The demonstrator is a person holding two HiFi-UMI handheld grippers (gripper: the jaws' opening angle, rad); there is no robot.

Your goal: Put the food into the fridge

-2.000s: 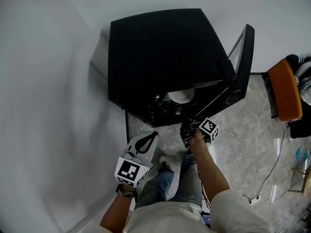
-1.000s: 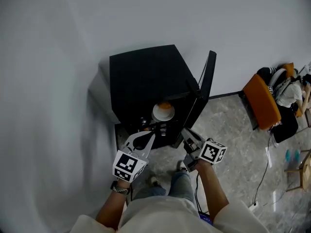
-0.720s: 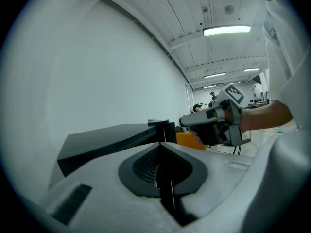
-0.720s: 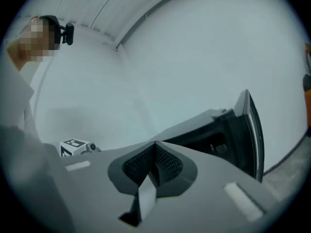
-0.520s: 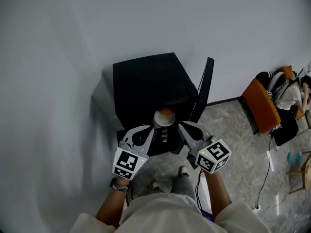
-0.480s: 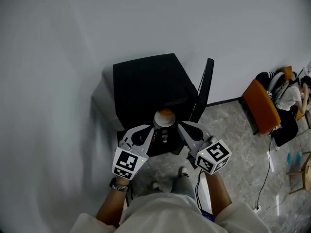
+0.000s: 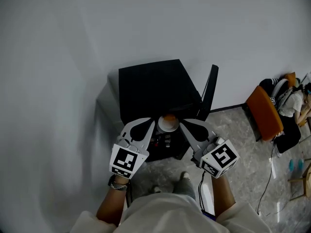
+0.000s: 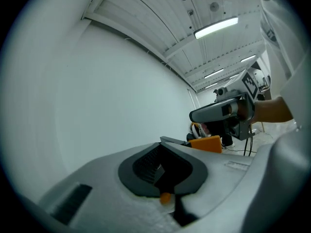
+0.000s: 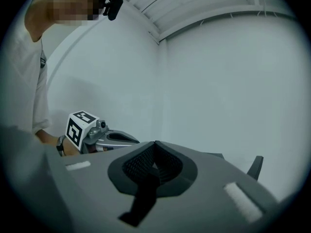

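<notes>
A black mini fridge (image 7: 148, 89) stands against the white wall with its door (image 7: 210, 92) swung open to the right. On a shelf in its open front sits a white bowl (image 7: 166, 125) holding orange food (image 7: 169, 117). My left gripper (image 7: 152, 122) (image 8: 161, 143) hovers just left of the bowl, jaws together and empty. Just right of the bowl is my right gripper (image 7: 181, 122) (image 9: 155, 143), also shut and empty. Both point level, above and in front of the fridge. A small orange spot (image 8: 165, 197) shows through the left jaws' gap.
Small dark items (image 7: 163, 141) stand on a lower fridge shelf. An orange chair (image 7: 265, 113) with bags stands at the right, and a cable (image 7: 274, 164) trails over the marble floor. The person's feet (image 7: 183, 177) are just before the fridge.
Both grippers have come up and away from the fridge's open front. The right one has rolled, so its marker cube now faces up. The bowl stays on the shelf.
</notes>
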